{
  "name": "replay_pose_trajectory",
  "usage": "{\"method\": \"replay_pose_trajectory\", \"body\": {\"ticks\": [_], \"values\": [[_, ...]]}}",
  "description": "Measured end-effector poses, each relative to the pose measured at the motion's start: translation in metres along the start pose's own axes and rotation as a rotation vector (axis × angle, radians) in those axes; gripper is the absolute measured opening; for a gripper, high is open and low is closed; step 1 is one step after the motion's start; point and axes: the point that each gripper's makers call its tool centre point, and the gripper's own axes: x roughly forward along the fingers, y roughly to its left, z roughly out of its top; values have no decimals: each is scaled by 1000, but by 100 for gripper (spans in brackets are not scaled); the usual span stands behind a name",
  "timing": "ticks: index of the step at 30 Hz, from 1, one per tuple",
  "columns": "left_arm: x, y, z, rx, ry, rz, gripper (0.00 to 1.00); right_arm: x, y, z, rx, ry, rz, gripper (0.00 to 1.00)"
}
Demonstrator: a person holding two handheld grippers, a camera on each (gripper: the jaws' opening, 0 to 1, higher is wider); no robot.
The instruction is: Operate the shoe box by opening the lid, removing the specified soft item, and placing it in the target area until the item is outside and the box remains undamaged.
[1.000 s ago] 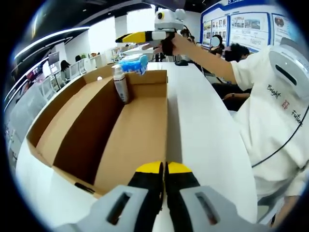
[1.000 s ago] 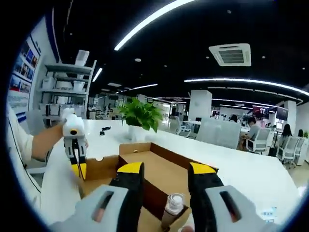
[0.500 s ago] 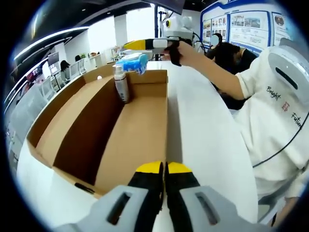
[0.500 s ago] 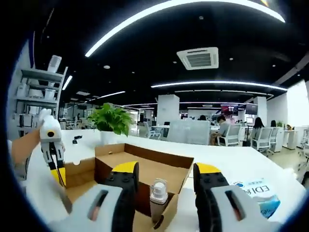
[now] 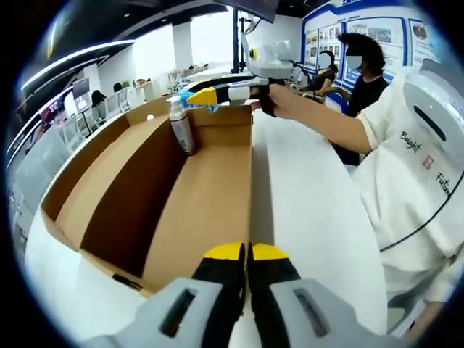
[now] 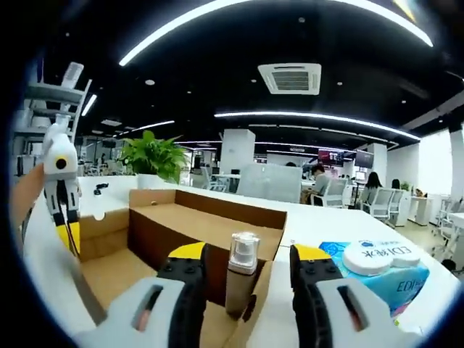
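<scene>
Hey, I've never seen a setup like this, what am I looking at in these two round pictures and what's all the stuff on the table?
A person holds a two-jaw claw in each hand, and a fisheye camera rides on each one, looking along its jaws. In the left gripper view the left claw is shut, empty, at the near edge of an open cardboard shoe box on a white table. A small spray bottle stands in the box's far corner. The person's hand reaches the right claw toward that far end. In the right gripper view the right claw is open with nothing between its jaws, facing the bottle from the opposite end. A blue soft wipes pack lies on the table beside the box. A potted plant stands beyond.
</scene>
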Motion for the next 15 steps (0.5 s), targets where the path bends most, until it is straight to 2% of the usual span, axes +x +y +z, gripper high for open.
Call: {"method": "replay_pose_trajectory", "body": {"ticks": [5, 10, 13, 15], "values": [[0, 0, 0, 4, 0, 2, 1, 5, 3, 1, 8, 19, 9, 37], [0, 0, 0, 3, 1, 1, 1, 16, 8, -2, -15, 52, 18, 35], [0, 0, 0, 5, -1, 4, 1, 20, 8, -6, -44, 73, 17, 24], [0, 0, 0, 5, 0, 3, 1, 21, 9, -7, -57, 76, 15, 23]]}}
